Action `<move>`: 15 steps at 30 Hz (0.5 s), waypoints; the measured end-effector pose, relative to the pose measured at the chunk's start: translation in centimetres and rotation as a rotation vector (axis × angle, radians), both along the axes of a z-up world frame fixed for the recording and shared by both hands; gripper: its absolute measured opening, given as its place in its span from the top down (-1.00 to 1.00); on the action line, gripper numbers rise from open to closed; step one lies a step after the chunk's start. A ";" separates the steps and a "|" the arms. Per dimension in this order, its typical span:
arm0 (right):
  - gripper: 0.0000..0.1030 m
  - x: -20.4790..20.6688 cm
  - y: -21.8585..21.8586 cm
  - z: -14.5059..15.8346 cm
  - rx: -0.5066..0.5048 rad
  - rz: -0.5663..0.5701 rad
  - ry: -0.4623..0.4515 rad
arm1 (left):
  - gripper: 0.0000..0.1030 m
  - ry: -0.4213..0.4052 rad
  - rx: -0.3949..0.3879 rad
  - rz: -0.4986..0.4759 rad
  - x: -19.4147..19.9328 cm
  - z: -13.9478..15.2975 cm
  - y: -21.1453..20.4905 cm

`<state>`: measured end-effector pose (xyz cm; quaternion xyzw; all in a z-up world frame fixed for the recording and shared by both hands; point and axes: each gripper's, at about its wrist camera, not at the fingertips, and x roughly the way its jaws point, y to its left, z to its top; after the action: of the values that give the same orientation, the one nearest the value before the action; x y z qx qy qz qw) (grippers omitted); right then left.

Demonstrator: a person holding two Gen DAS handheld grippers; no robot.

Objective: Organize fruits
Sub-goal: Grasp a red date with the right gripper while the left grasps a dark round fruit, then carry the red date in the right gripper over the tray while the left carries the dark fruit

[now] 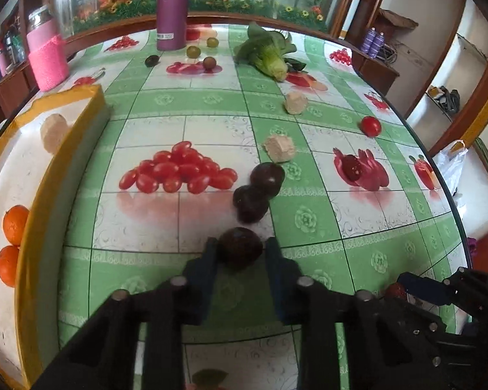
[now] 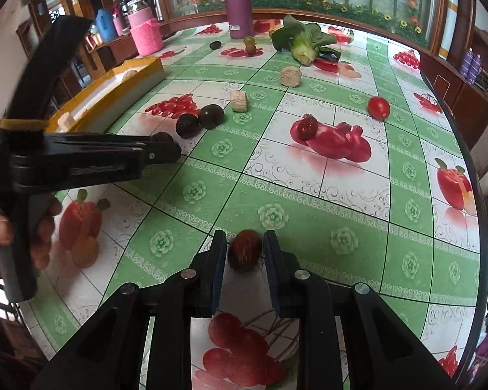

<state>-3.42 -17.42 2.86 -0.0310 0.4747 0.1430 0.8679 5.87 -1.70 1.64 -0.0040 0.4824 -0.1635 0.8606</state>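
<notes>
In the left wrist view my left gripper (image 1: 241,246) is shut on a dark purple round fruit (image 1: 240,255) just above the tablecloth. Two more dark fruits (image 1: 252,204) (image 1: 267,177) lie touching each other just beyond it. My right gripper (image 2: 245,242) is shut on a red bumpy fruit (image 2: 245,255) low over the cloth. It also shows at the lower right of the left view, right gripper (image 1: 406,287). A yellow-rimmed tray (image 1: 39,214) at the left holds two oranges (image 1: 15,224) and beige pieces. The left gripper (image 2: 167,151) appears side-on, held by a hand.
A red tomato (image 1: 371,126), a red bumpy fruit (image 1: 351,167) and two beige blocks (image 1: 279,148) lie to the right. Farther back are a leafy green vegetable (image 1: 266,55), small round fruits (image 1: 209,62), a purple bottle (image 1: 173,6) and a pink jar (image 1: 47,58). The table edge (image 1: 452,201) curves on the right.
</notes>
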 end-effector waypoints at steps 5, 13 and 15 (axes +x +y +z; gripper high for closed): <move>0.55 0.0 -0.3 -0.5 0.005 -0.007 0.013 | 0.45 0.010 -0.022 -0.004 -0.7 0.2 1.1; 0.53 0.1 0.3 -0.9 -0.024 0.016 0.025 | 0.45 0.008 -0.013 -0.039 -2.8 0.5 1.7; 0.56 0.0 0.7 -1.0 -0.065 0.020 0.011 | 0.45 0.006 -0.015 -0.040 -3.2 0.6 1.9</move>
<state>-3.41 -16.73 1.84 -0.0631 0.4837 0.1362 0.8622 2.65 0.15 2.26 -0.0011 0.4838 -0.1841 0.8556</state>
